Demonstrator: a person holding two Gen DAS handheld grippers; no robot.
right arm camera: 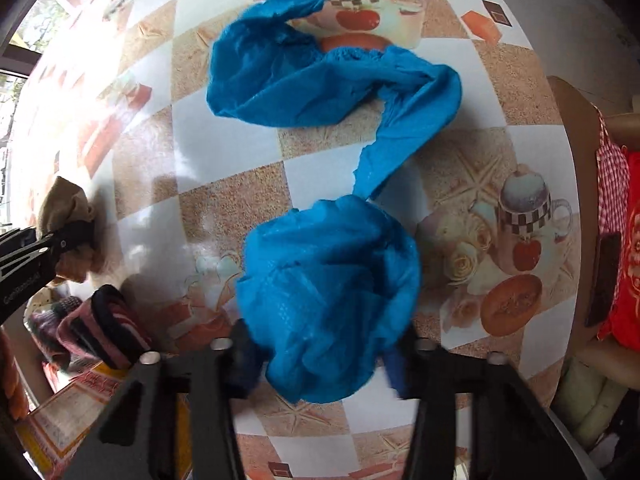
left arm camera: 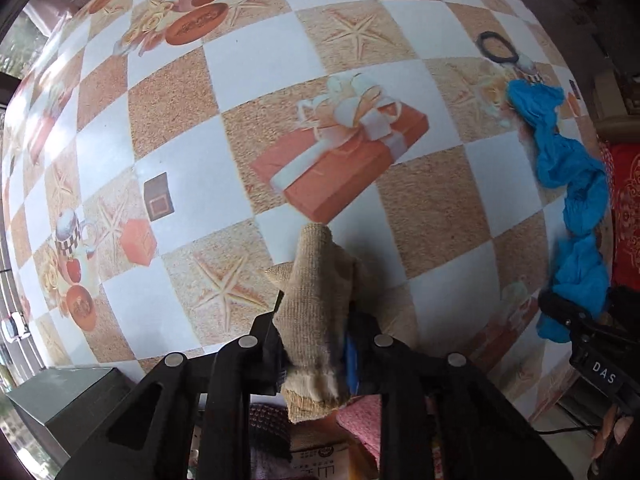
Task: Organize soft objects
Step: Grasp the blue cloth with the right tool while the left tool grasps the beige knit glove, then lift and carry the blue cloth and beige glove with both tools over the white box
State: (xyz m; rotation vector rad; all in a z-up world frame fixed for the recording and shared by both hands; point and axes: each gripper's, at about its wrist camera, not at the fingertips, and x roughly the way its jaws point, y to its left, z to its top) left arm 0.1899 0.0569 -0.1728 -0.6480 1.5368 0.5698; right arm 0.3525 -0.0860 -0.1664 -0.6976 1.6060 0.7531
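Beige knitted sock pinched tight in left gripper above checkered tabletop. Crumpled blue nonwoven cover lies on tabletop between right gripper fingers, spread wide.

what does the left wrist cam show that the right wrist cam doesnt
Only the left wrist view shows the printed gift box on the tablecloth and the beige sock pinched lengthwise in the left gripper.

Only the right wrist view shows the blue cloth's near bunch sitting between the right gripper fingers, which stand wide apart around it, and the striped pink-and-black fabric past the table edge.

Both show the blue cloth, the black hair tie at its far end, the sock and the checkered tablecloth.
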